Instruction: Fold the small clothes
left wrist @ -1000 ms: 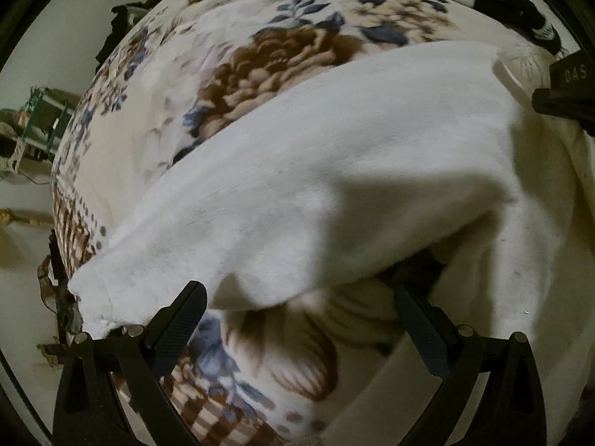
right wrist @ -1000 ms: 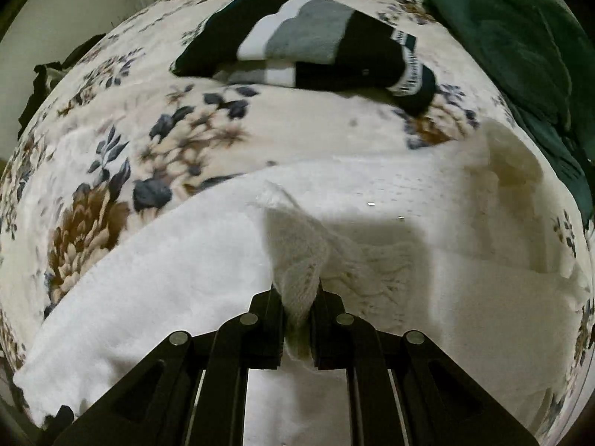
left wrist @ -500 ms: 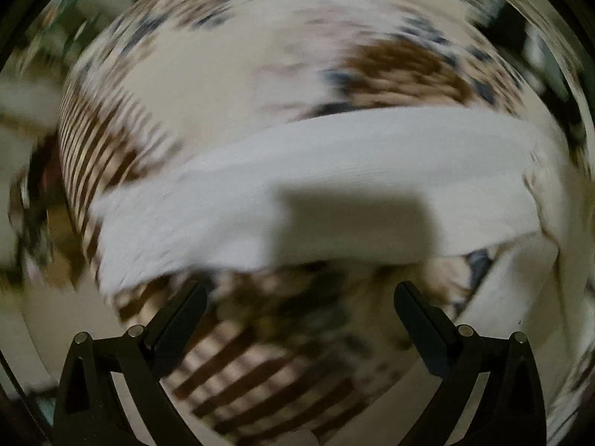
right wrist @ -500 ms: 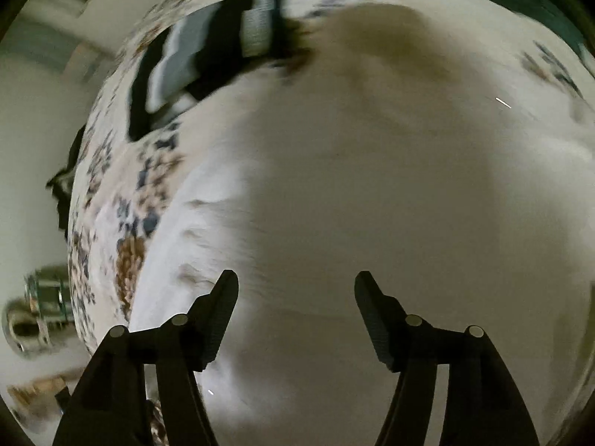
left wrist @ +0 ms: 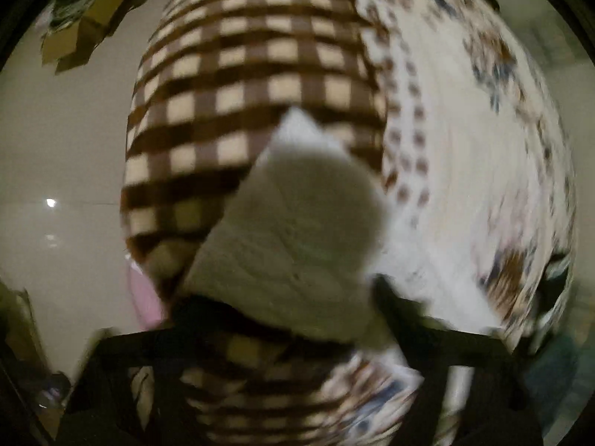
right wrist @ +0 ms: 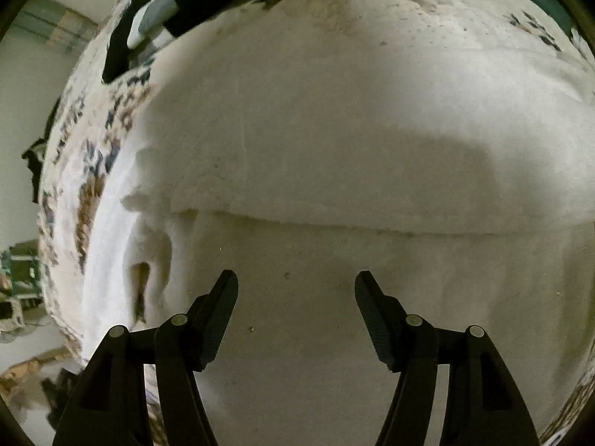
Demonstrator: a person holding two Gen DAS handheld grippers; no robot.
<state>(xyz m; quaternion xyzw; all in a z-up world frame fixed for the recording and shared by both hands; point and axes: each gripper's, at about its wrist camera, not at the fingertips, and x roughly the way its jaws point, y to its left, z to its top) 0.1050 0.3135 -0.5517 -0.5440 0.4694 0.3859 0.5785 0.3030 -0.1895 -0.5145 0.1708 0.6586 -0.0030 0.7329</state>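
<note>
Fuzzy white garment (right wrist: pixel 334 141) lies folded beneath the spread right gripper (right wrist: pixel 296 297).

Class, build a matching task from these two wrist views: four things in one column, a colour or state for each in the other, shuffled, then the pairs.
Things:
1. right gripper
2. white garment
3. striped garment
4. blanket side

Descriptions:
A. brown and cream check
B. black, grey and white
C. open, holding nothing
D. folded over, edge across the middle

Pairs: 1-C, 2-D, 3-B, 4-A
</note>
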